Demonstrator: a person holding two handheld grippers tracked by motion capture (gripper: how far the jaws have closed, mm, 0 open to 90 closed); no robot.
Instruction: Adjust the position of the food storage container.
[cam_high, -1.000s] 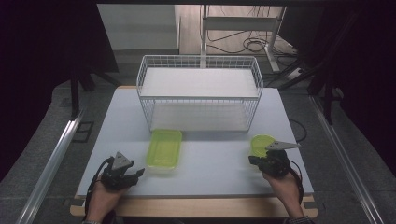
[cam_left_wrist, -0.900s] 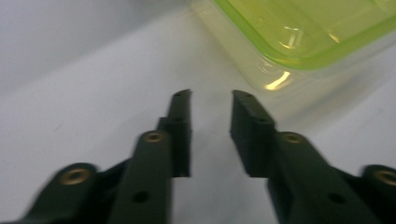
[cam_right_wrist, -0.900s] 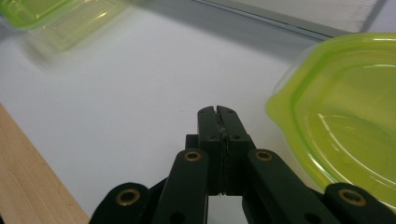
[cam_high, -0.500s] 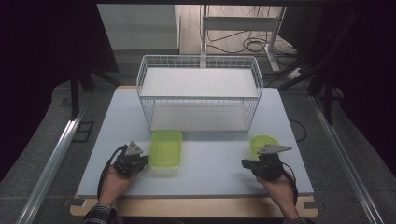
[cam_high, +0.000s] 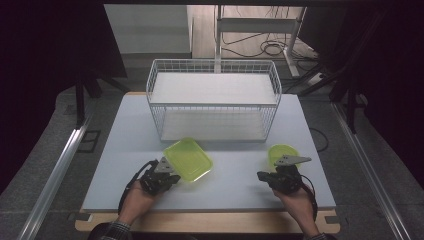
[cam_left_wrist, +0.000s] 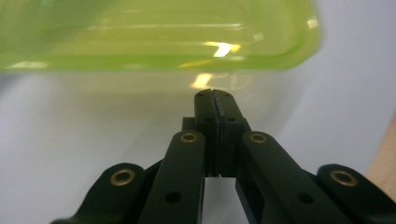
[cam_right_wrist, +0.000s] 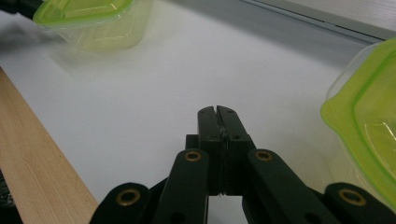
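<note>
A large lime-green lidded container (cam_high: 189, 159) (cam_left_wrist: 154, 32) lies skewed on the white table, in front of the wire basket (cam_high: 212, 100). My left gripper (cam_high: 175, 176) (cam_left_wrist: 215, 94) is shut with nothing between its jaws, and its tips sit at the container's near corner, under the lid rim. A small green lidded container (cam_high: 281, 151) (cam_right_wrist: 369, 135) stands at the right. My right gripper (cam_high: 260, 175) (cam_right_wrist: 217, 110) is shut and empty. It lies low over the table just in front of the small container and points left, towards the large container (cam_right_wrist: 88, 21).
The white wire basket stands across the middle back of the table (cam_high: 125, 140) and has an upper shelf. A wooden strip (cam_high: 210, 220) (cam_right_wrist: 37, 154) runs along the table's near edge. Bare table lies between the two containers.
My left gripper moved forward and right to the large container, which has turned and shifted right. The right gripper slid a little left beside the small container.
</note>
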